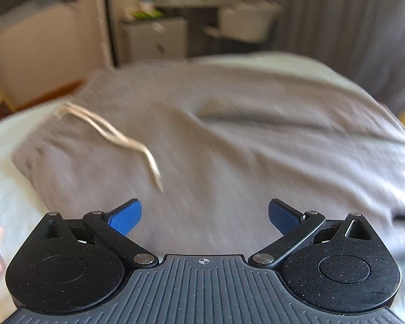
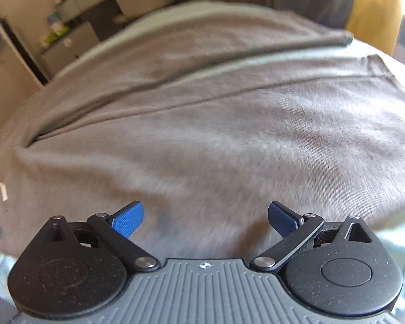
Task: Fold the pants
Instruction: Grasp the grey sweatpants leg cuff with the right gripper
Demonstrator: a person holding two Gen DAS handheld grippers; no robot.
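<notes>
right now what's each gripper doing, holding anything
Left gripper: open, holding nothing, above the grey pants.
Right gripper: open, holding nothing, above the pants too.

Daylight, bright at right; heavy motion blur, fisheye edge warp.

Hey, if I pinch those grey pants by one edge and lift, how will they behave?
The grey pants will probably sag and drape rather than hold shape: they already lie in soft creases. The knit looks thick, so likely a bit heavy for one pinch. The drawstring lies loose and may dangle or swing when lifted.
</notes>
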